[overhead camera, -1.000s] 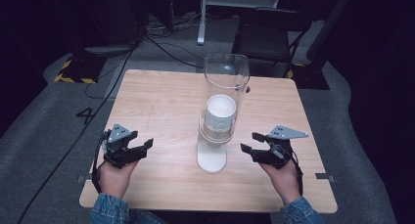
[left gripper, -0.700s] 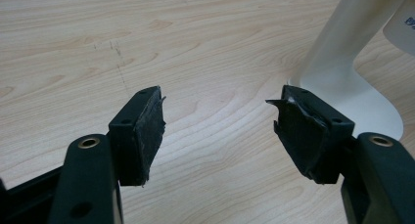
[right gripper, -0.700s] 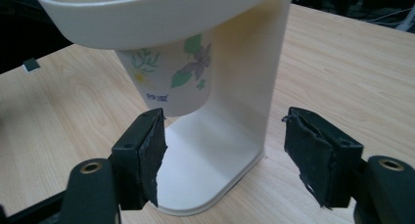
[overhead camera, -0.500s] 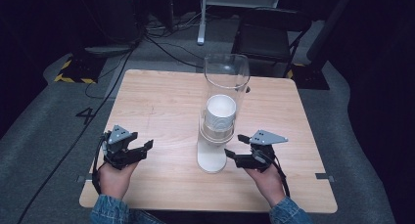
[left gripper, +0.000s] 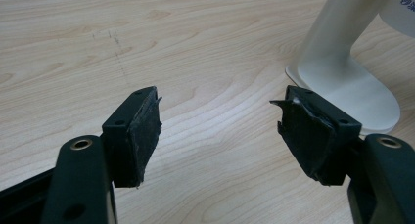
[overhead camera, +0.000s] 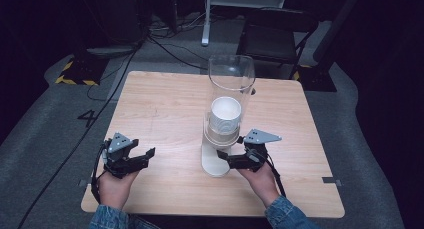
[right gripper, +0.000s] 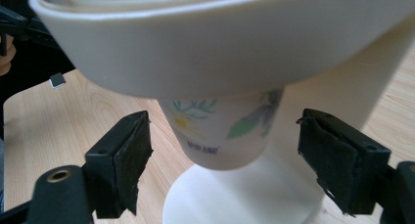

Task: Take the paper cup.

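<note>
- Cup dispenser (overhead camera: 220, 139): a clear upright tube on a white stand, placed right of the tabletop's centre, nearer the near edge than the far one; its white base (left gripper: 342, 84) rests flat on the wood.
- Paper cups (overhead camera: 225, 114): a white stack inside the tube; the lowest cup (right gripper: 225, 131), printed with leaves and small lettering, hangs out below the white collar (right gripper: 220, 48) and above the base.
- Right gripper (right gripper: 222, 160): held near the near edge, just right of the dispenser's base. Its fingers (right gripper: 129, 160) stand wide apart, one on either side of the lowest cup, neither touching it.
- Left gripper (overhead camera: 132, 156): held near the near-left corner, well apart from the dispenser. Its fingers (left gripper: 139, 131) are spread wide over bare wood and grip nothing.
- Tabletop (overhead camera: 165, 104): light wood grain, with faint pencil-like marks towards the left of centre.
- Surroundings: grey floor (overhead camera: 45, 134), cables, and a dark chair (overhead camera: 277, 34) beyond the far edge.
</note>
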Available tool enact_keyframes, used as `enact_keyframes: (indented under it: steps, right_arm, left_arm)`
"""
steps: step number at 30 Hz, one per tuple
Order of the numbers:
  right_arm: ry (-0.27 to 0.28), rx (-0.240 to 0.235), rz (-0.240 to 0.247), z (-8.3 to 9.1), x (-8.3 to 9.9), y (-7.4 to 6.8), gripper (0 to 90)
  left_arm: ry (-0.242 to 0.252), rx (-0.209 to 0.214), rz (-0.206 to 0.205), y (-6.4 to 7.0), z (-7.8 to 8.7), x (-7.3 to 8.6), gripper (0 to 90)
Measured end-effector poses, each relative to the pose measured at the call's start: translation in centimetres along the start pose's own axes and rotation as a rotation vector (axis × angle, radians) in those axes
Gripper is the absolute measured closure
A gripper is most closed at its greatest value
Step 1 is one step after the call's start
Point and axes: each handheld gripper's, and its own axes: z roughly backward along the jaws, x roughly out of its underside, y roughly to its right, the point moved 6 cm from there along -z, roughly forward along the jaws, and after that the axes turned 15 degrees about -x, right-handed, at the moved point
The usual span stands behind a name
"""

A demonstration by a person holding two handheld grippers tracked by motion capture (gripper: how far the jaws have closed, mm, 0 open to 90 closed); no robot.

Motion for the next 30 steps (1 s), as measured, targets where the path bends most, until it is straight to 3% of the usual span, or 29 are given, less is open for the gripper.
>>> enact_keyframes:
  steps: [5, 11, 17, 21, 30]
  right_arm:
    - [0.012, -0.013, 0.002, -1.2, 0.1, 0.1, 20.1]
    - [0.025, 0.020, 0.079, -2.5, 0.1, -0.2, 18.6]
    - [0.054, 0.013, 0.049, -2.5, 0.0, 0.2, 23.7]
    - [0.041, 0.038, 0.059, -2.4, 0.1, 0.4, 32.4]
    - [0.025, 0.037, 0.092, -2.3, 0.0, 0.6, 33.8]
  left_arm:
    - [-0.003, -0.004, -0.016, 0.1, -0.1, 0.3, 30.9]
    - [-0.006, -0.004, -0.006, -0.1, 0.0, 0.4, 30.9]
    - [-0.009, -0.005, -0.013, 0.0, -0.1, 0.5, 30.9]
    - [-0.010, -0.006, -0.013, 0.0, -0.1, 0.5, 30.9]
    - [-0.008, -0.006, -0.012, -0.2, -0.1, 0.5, 30.9]
